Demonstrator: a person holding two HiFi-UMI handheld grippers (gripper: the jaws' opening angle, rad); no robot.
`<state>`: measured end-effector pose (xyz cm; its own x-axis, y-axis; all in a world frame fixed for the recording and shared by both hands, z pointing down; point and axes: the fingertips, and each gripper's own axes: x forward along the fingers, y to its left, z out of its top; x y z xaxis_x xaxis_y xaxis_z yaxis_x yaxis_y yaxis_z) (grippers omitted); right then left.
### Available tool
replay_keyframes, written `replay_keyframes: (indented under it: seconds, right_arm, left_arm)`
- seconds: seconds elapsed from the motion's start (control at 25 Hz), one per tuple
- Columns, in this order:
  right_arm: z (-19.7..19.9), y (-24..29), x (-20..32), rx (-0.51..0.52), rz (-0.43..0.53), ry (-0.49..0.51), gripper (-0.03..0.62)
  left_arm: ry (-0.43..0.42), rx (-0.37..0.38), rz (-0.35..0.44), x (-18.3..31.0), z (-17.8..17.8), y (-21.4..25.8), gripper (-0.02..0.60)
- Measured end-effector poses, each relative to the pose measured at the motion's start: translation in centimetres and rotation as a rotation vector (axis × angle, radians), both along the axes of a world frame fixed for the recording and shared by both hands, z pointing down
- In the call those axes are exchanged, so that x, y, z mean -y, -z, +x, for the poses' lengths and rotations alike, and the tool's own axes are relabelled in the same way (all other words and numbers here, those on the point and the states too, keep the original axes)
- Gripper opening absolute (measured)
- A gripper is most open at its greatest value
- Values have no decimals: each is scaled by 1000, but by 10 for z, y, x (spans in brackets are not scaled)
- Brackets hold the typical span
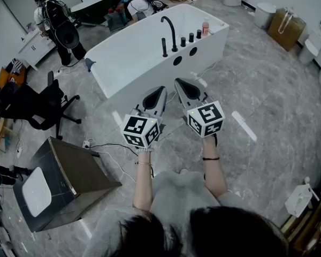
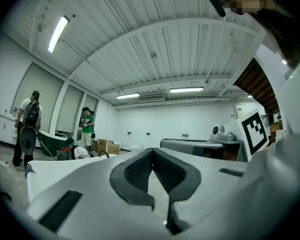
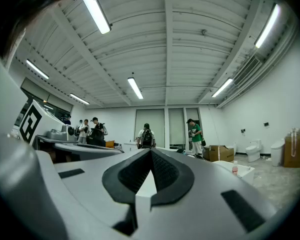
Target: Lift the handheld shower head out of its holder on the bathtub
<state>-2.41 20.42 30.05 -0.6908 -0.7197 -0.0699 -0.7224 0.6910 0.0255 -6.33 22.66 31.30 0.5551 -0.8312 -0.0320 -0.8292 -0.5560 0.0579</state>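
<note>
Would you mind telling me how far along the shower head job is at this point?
Nothing looks done yet: the shower head stands upright in place on the rim of the bathtub, beside the faucet. In hand: nothing; the left gripper and right gripper are both shut, empty and held short of the tub. Left to do: reach the rim, grip the shower head and lift it out.

You have open floor [image 1: 232, 90] between you and the bathtub [image 1: 144, 74], whose near wall stands straight ahead. On its rim a black spout [image 1: 170, 30] and knobs [image 1: 191, 37] stand close together; an office chair [image 1: 37, 103] sits off your left
</note>
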Motion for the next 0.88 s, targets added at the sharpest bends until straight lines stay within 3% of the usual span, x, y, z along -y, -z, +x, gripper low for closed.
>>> replay_keyframes:
  seconds: [0.88]
  right_arm:
    - [15,-17,33,29,-25,33,0]
  left_arm:
    - [75,-29,-59,29,9,-29,5]
